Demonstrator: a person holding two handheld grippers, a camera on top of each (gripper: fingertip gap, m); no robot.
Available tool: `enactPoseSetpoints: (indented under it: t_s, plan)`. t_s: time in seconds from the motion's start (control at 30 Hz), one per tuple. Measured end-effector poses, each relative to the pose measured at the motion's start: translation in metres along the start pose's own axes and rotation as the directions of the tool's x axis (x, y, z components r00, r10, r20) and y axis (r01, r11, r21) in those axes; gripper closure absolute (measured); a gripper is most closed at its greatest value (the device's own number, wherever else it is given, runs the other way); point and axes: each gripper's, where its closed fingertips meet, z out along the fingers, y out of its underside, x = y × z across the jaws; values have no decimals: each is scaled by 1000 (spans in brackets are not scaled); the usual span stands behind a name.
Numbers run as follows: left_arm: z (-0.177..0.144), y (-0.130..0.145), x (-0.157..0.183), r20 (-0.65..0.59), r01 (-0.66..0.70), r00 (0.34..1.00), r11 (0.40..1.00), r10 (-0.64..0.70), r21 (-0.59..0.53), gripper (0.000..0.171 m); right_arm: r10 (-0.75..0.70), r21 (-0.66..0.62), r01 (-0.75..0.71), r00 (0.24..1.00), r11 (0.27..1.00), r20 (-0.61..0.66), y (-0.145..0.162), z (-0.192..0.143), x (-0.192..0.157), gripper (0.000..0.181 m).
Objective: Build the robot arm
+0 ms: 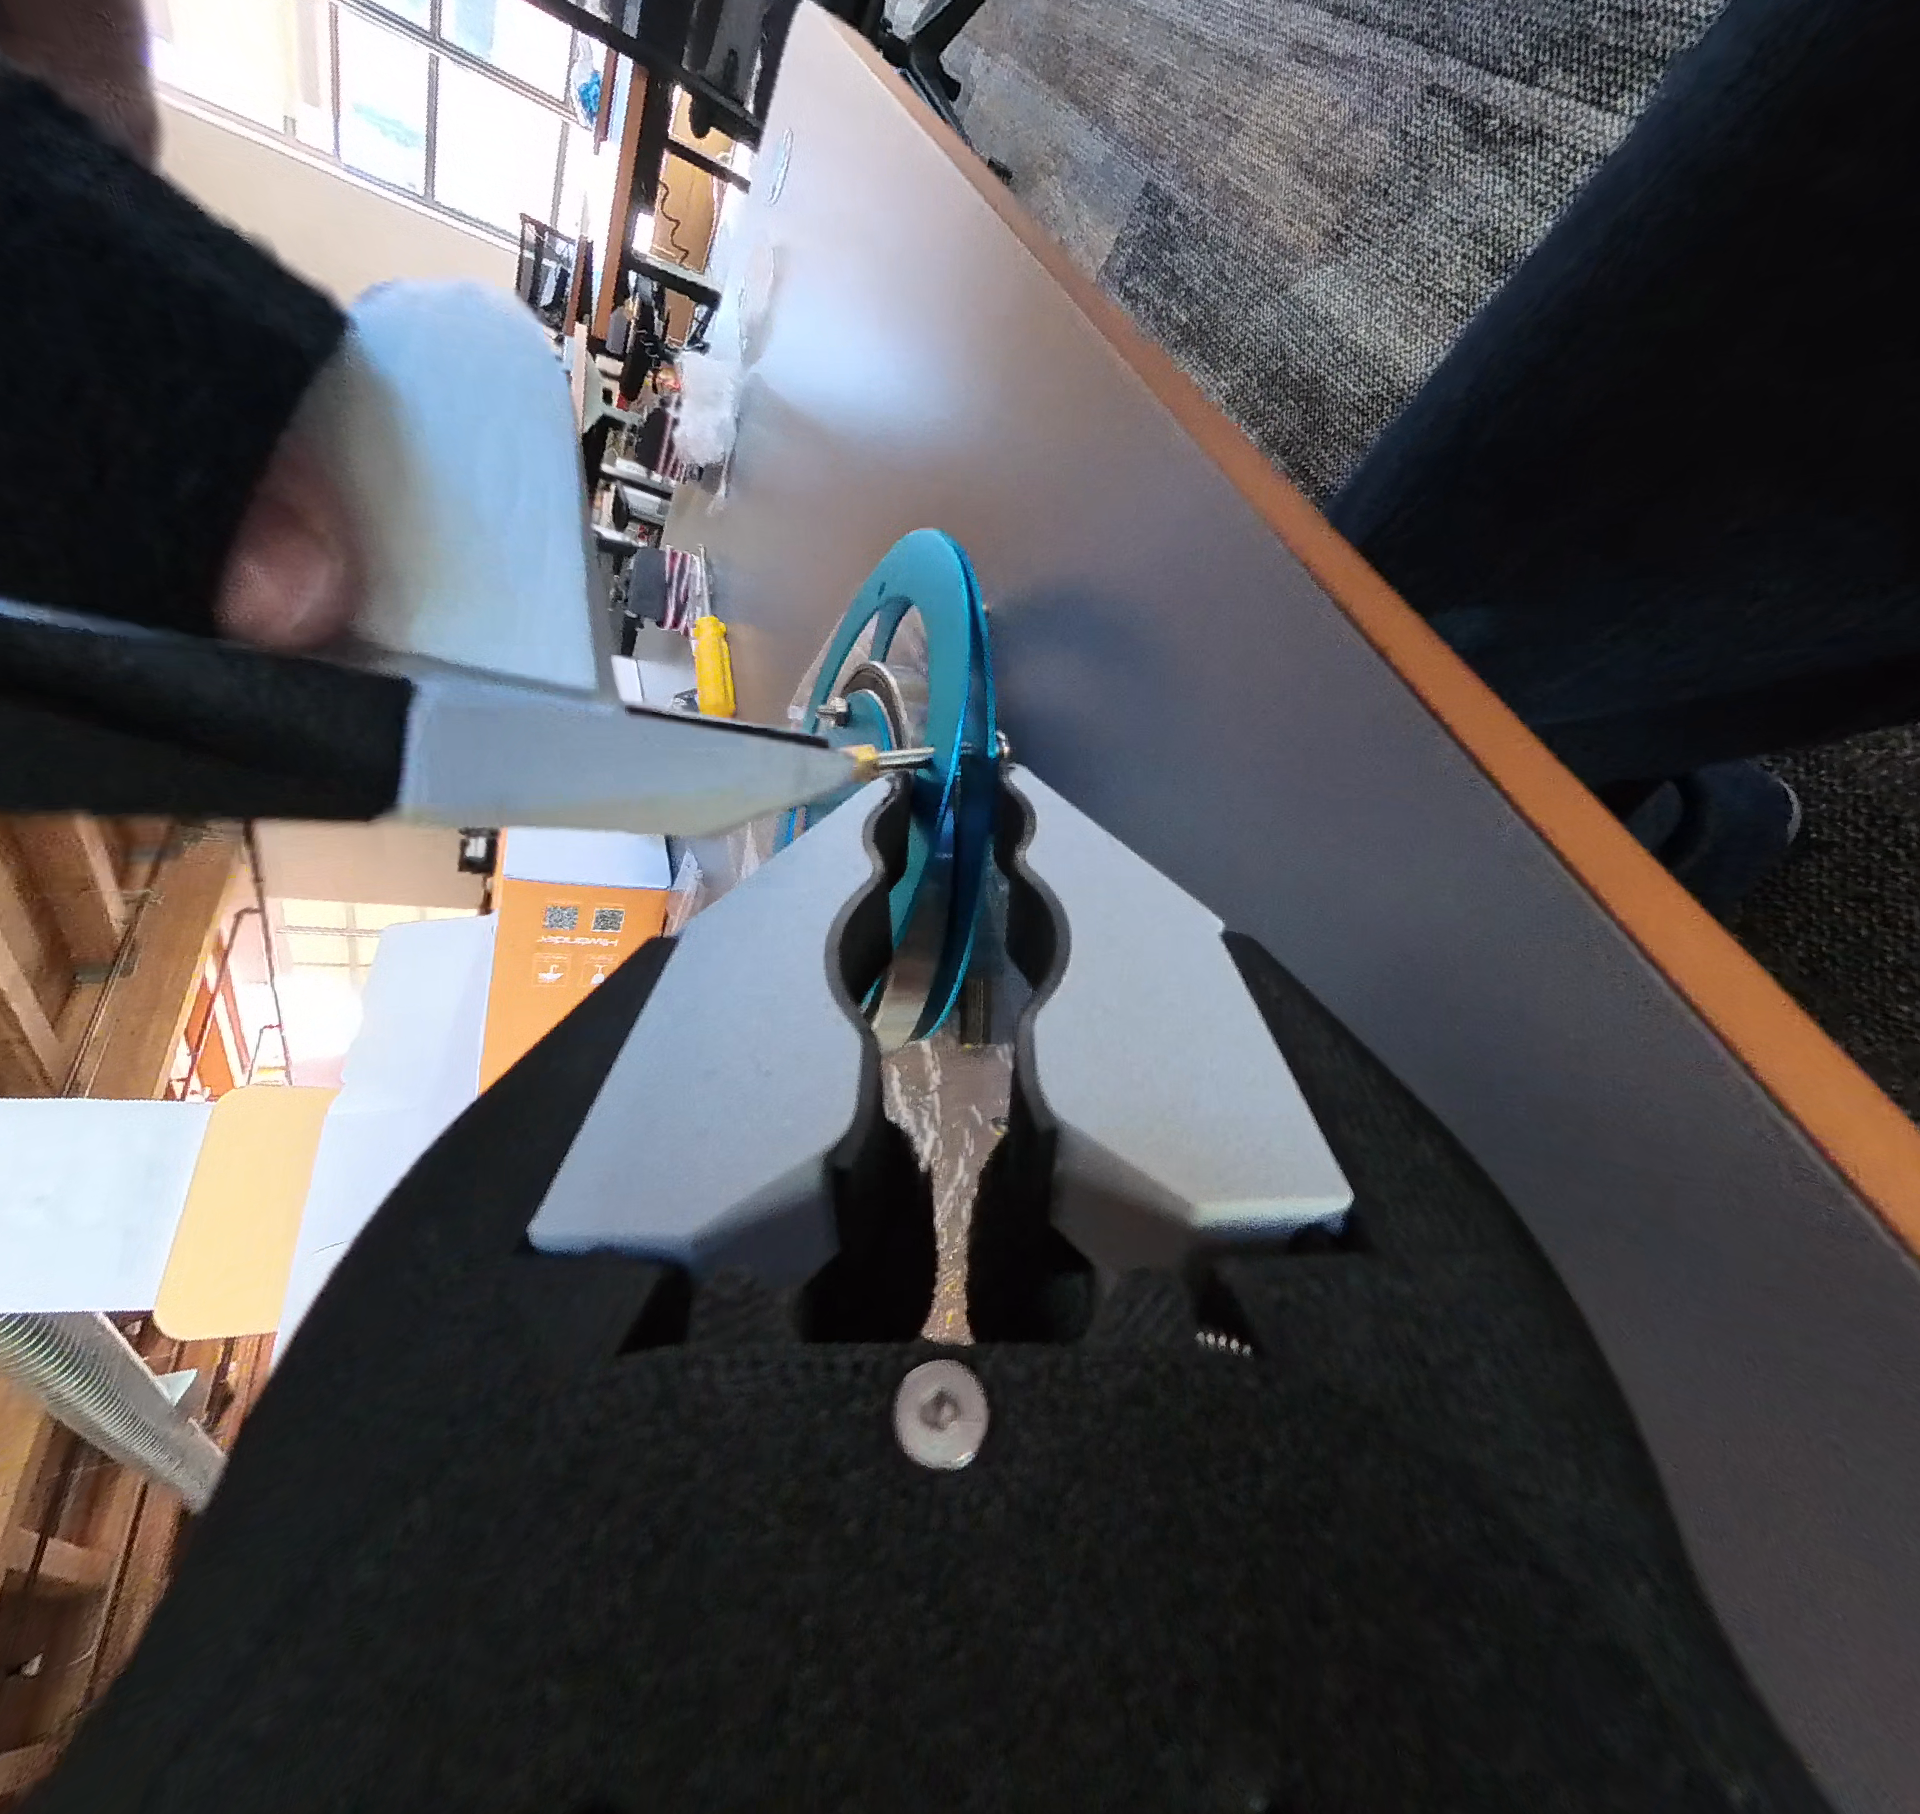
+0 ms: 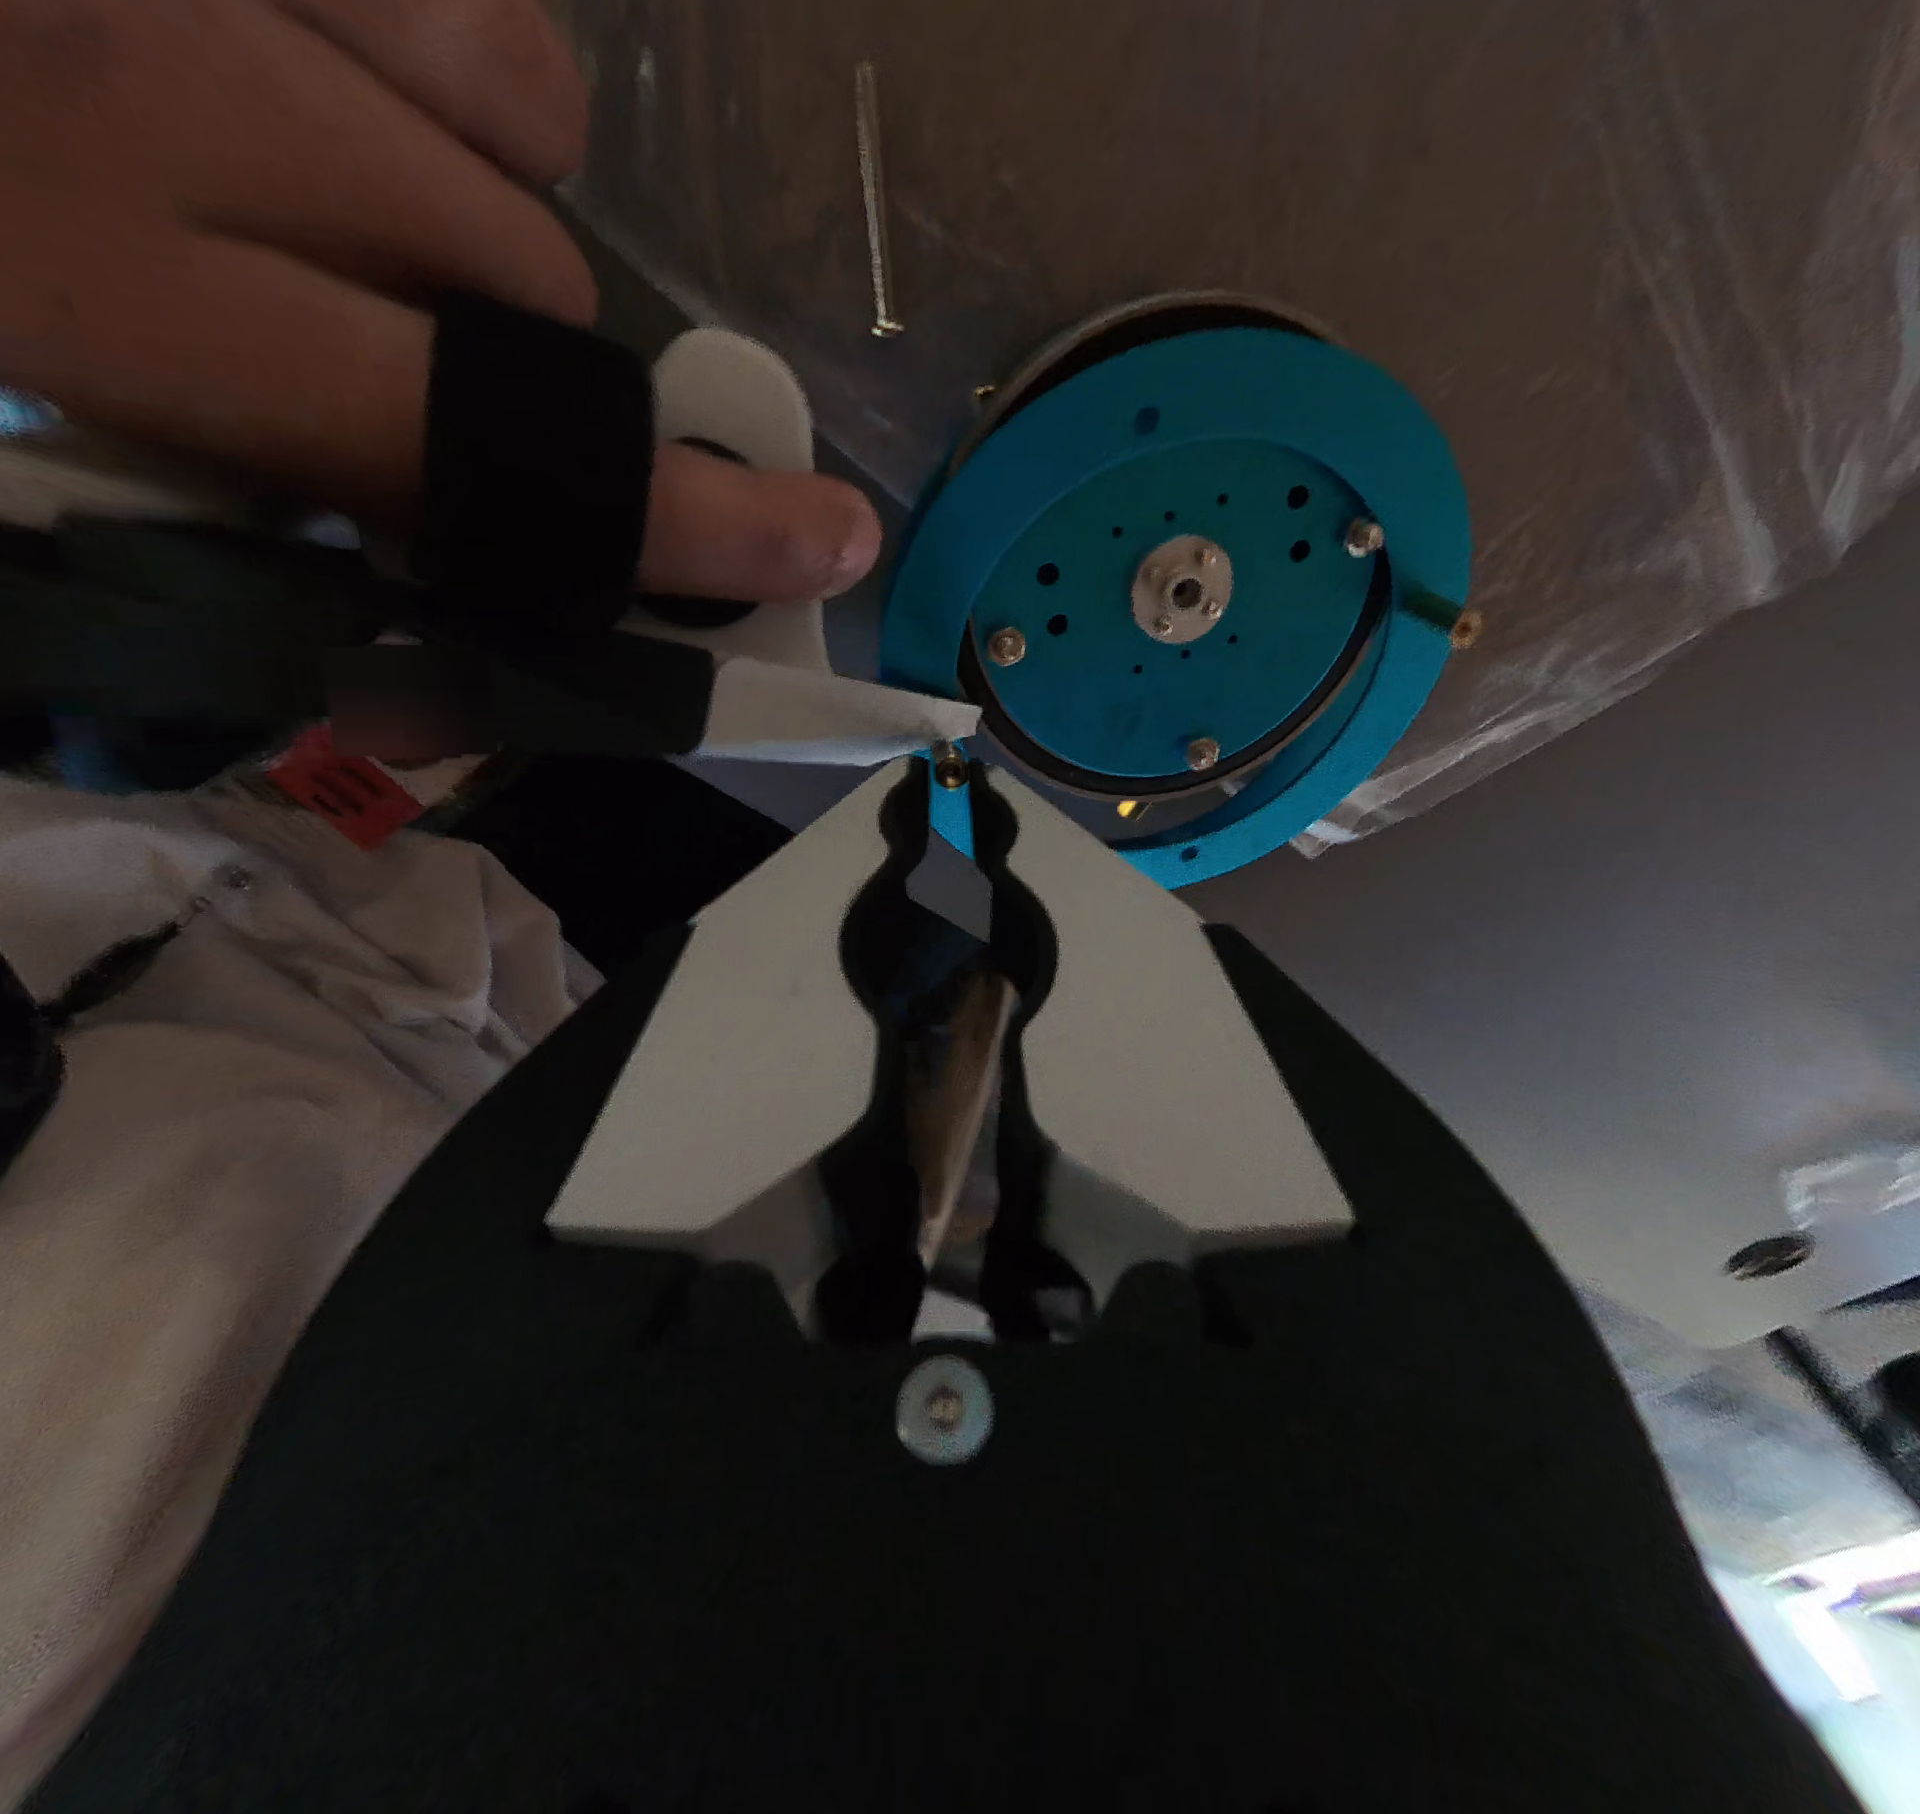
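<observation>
Left wrist view: left gripper (image 1: 940,834) jaws clamp the blue round metal disc assembly (image 1: 920,684) on the grey bench (image 1: 1299,725); right gripper (image 2: 951,777) jaws pinch a small brass screw (image 2: 945,765) at its rim.

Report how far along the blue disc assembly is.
Done: three silver screws sit in the inner disc, a brass standoff on the outer ring. In hand: left hand-held gripper clamps the ring's edge; right hand-held gripper pinches a brass-tipped fastener at it. Left: a long screw lies loose on the plastic sheet.

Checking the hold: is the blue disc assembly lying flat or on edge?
On edge: left gripper clamps the blue disc assembly by its rim, face turned up from the table.
</observation>
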Motion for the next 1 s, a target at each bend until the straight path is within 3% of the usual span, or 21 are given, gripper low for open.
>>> enactPoseSetpoints:
  t_s: [0.1,0.2,0.33,0.43,0.53,0.67,0.87,1.0]
  plan:
    - [0,1,0,-1,5,1000,1000,-5,5,157,-212,11,212,977,977,-11,8,-6,5,155]
    - [-1,1,0,-5,11,1000,1000,-11,16,157,-488,87,482,869,872,75,14,-15,1,151]
    - [-2,2,-1,-8,18,1000,999,-18,28,157,-795,222,763,590,607,142,17,-25,-2,147]
    - [-3,1,0,-6,15,1000,999,-14,31,157,-939,288,894,337,344,73,5,-26,-4,149]
    - [-3,0,0,-7,21,1000,999,-21,40,157,-992,343,931,122,125,30,-6,-24,-7,159]
    - [-3,1,0,-10,27,1000,998,-26,50,157,-991,365,930,-88,-46,101,-8,-19,-7,164]
    - [-3,1,-1,-14,35,999,998,-35,58,157,-958,334,912,-276,-236,79,-19,-10,-4,162]
    - [-3,1,-2,-21,58,998,996,-57,66,156,-939,326,907,-321,-267,126,-13,-5,-5,170]
